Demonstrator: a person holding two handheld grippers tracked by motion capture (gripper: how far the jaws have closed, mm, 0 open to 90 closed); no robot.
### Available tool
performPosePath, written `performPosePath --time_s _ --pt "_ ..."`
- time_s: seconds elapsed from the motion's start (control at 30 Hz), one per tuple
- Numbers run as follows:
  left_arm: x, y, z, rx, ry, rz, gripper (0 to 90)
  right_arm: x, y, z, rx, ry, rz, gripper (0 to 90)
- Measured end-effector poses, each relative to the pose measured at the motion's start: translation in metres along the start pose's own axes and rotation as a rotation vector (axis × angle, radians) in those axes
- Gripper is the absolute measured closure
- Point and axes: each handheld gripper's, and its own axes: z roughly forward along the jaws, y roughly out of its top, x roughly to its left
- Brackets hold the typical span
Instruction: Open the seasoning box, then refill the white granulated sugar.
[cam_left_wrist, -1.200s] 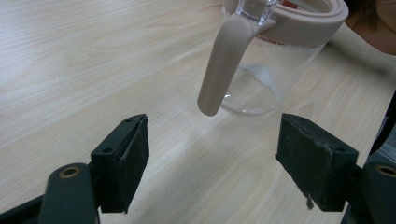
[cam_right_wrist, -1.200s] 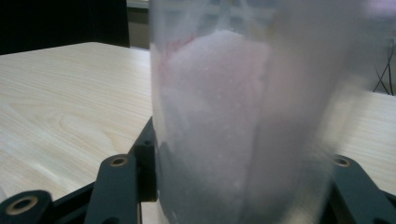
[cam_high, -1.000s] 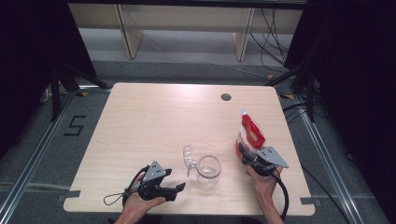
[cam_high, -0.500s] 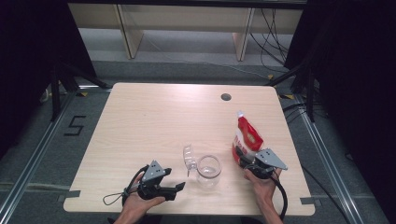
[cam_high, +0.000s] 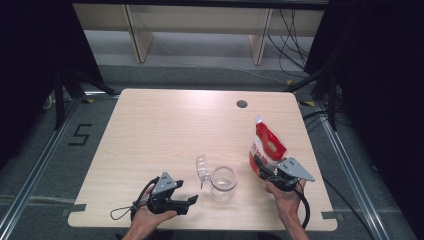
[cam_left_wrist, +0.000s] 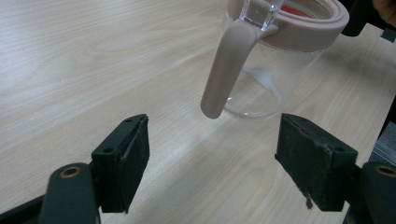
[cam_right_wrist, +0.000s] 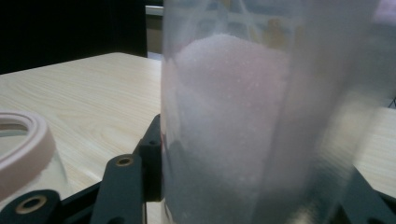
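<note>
A clear glass jar (cam_high: 223, 182) with a pale pink rim stands near the table's front edge, its hinged lid (cam_high: 202, 169) swung open to the left. My right gripper (cam_high: 260, 167) is shut on the lower part of a red and white pouch (cam_high: 267, 145), which it holds upright just right of the jar. In the right gripper view the pouch (cam_right_wrist: 252, 126) shows white grains inside, and the jar rim (cam_right_wrist: 23, 140) sits at the left. My left gripper (cam_high: 187, 202) rests open left of the jar. Its jaws (cam_left_wrist: 215, 163) face the jar (cam_left_wrist: 275, 56) with nothing between them.
The wooden table (cam_high: 165, 125) has a round cable hole (cam_high: 242, 104) at its far right. Shelf legs and cables stand on the floor behind it, and dark curtains hang on both sides.
The pouch and my right gripper have shifted slightly left, toward the jar. My left gripper has stayed where it was.
</note>
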Motion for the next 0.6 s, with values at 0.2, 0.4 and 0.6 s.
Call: performPosePath --time_s 0.2,0.4,0.6 --pt "0.0 0.0 -0.001 0.003 0.008 0.0 25.3 -0.002 0.006 -0.009 0.012 0.031 -0.017 49.4" --pt "0.001 0.0 0.0 -0.004 0.008 -0.021 25.2 -0.004 0.007 -0.011 0.02 0.06 -0.056 49.4" --pt "0.001 -0.001 -0.002 0.002 0.022 -0.013 25.2 -0.004 0.011 -0.019 0.026 0.071 -0.095 49.5"
